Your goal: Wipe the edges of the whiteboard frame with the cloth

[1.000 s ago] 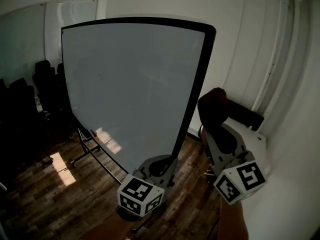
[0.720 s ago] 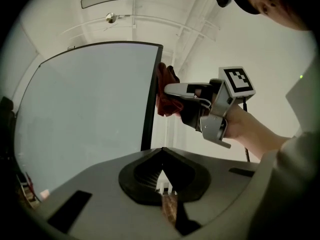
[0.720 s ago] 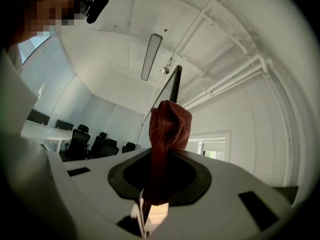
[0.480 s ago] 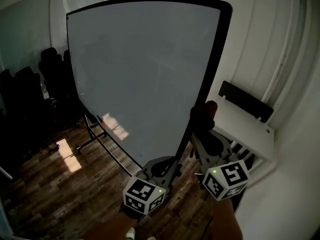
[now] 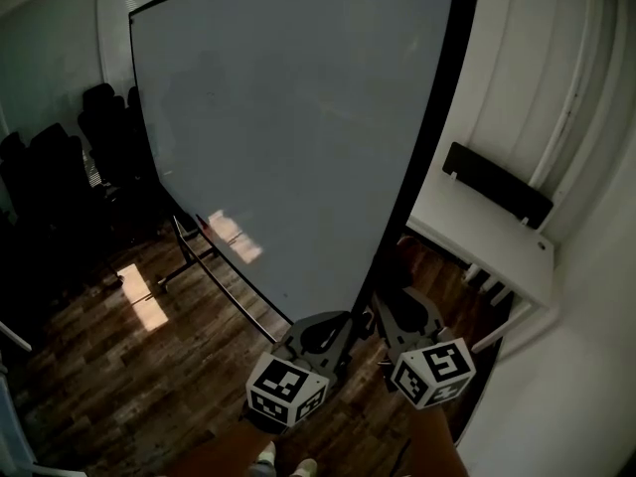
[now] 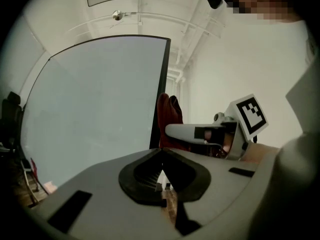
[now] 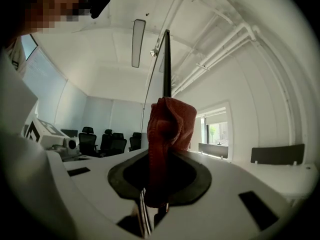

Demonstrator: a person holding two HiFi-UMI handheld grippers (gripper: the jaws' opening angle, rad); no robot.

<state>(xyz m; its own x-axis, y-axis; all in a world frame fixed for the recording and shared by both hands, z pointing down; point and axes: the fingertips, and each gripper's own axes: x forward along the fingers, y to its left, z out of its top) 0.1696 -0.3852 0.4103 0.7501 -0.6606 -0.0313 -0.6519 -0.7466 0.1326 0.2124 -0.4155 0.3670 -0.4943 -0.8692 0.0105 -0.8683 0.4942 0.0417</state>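
A tall whiteboard (image 5: 288, 127) with a black frame (image 5: 417, 167) stands on a wood floor. My right gripper (image 5: 395, 291) is shut on a dark red cloth (image 5: 396, 266), which sits against the lower part of the frame's right edge. In the right gripper view the cloth (image 7: 167, 134) rises from the jaws of the right gripper (image 7: 159, 156), with the frame (image 7: 167, 64) edge-on behind it. My left gripper (image 5: 336, 318) hangs just left of it, low by the board's bottom corner. The left gripper (image 6: 161, 153) is shut on nothing and sees the cloth (image 6: 167, 116) beside the frame (image 6: 160, 94).
A white desk (image 5: 487, 232) with a black panel (image 5: 497, 184) stands close on the right, against the wall. Black office chairs (image 5: 99, 127) line the far left. The board's stand rails (image 5: 204, 261) run across the floor. The person's shoes (image 5: 283, 462) show at the bottom.
My right gripper has slid the cloth down the frame's right edge, from mid-height to near the bottom. The head view has tilted down. The left gripper has barely moved.
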